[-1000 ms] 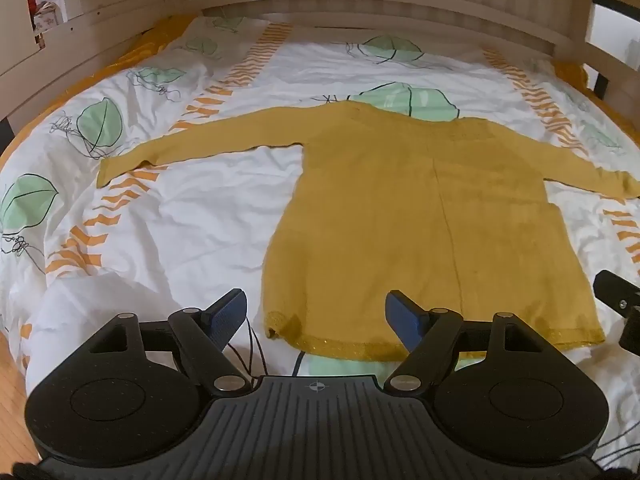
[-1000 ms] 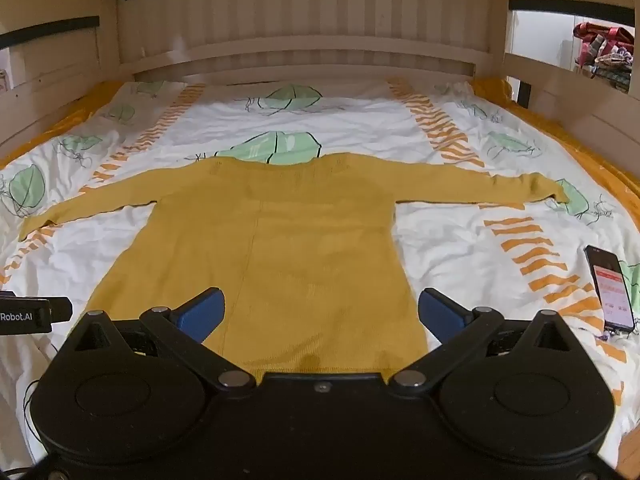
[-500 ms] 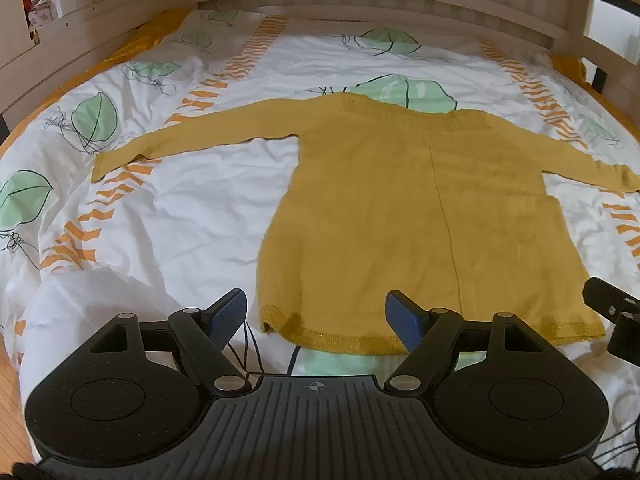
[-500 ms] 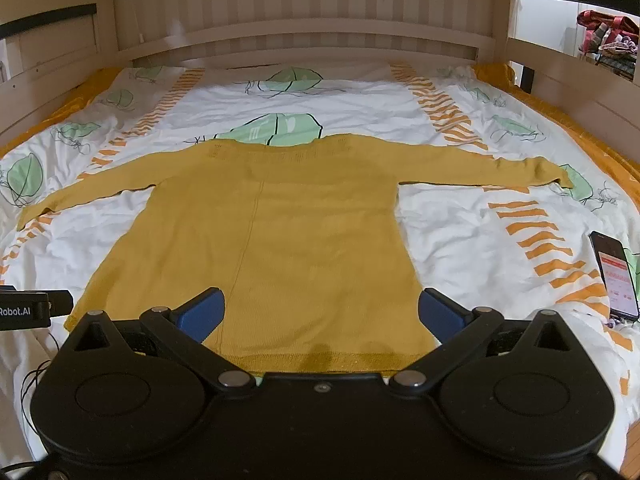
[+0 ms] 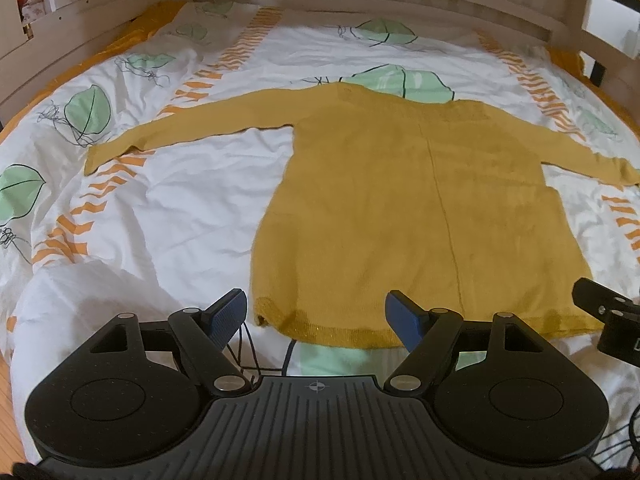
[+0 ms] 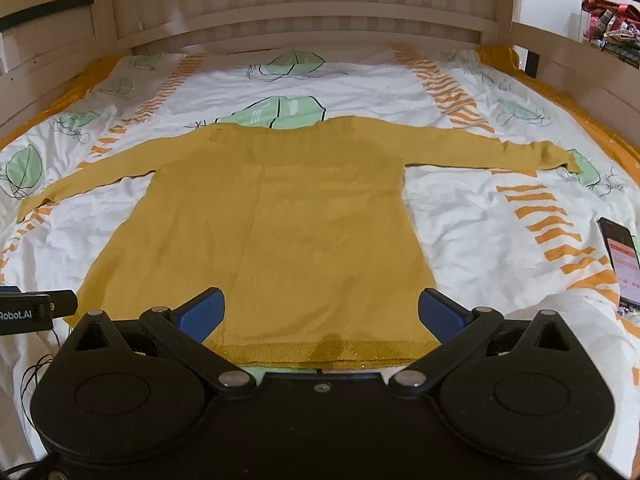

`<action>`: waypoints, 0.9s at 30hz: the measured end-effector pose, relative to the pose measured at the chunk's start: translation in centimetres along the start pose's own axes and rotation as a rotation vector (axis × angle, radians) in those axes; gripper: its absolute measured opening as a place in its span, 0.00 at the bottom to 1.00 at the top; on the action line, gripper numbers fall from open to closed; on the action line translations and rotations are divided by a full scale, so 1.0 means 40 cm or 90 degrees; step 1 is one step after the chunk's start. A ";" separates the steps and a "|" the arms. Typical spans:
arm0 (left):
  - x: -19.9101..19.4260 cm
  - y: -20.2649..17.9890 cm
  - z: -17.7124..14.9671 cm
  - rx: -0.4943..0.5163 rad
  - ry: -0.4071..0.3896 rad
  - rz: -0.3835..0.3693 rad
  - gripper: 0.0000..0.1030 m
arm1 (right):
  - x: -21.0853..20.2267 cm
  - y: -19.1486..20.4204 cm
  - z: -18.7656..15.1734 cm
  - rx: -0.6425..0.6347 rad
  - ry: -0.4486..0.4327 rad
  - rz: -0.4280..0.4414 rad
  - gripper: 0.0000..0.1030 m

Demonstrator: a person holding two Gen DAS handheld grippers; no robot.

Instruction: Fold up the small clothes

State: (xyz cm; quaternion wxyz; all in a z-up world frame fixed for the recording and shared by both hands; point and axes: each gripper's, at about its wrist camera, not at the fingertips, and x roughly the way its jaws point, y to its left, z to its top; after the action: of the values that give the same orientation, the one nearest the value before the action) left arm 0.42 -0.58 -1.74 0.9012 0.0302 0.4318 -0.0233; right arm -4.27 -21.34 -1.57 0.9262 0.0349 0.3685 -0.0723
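A mustard-yellow long-sleeved sweater (image 5: 404, 216) (image 6: 272, 232) lies flat on the bed, both sleeves spread out sideways and its hem nearest me. My left gripper (image 5: 318, 316) hovers open above the hem's left corner, with nothing between its blue pads. Over the right half of the hem my right gripper (image 6: 320, 312) is open as well and holds nothing. The tip of each gripper shows at the edge of the other's view.
The sweater rests on a white duvet (image 5: 168, 208) printed with green leaves and orange stripes. Wooden rails (image 6: 328, 24) enclose the bed at the back and sides. A phone (image 6: 622, 264) with a lit screen lies on the duvet at the right. Thin cables trail near the front edge.
Both views have shifted slightly, so the sweater's hem sits a little lower in the right wrist view. Both grippers stay open. The sweater has not moved.
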 end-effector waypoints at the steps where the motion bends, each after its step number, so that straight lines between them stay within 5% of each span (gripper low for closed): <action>1: 0.002 -0.002 0.000 0.002 0.001 0.000 0.73 | 0.003 -0.001 0.000 0.002 0.003 0.001 0.99; 27: 0.058 -0.045 0.031 0.028 0.034 0.001 0.73 | 0.089 -0.027 0.012 0.030 0.061 0.025 0.99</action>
State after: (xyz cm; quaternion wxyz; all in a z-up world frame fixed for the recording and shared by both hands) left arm 2.73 -2.51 -2.83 0.8883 0.0511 0.4553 -0.0317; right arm -1.56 -22.84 -3.69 0.9076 0.0676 0.4098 -0.0614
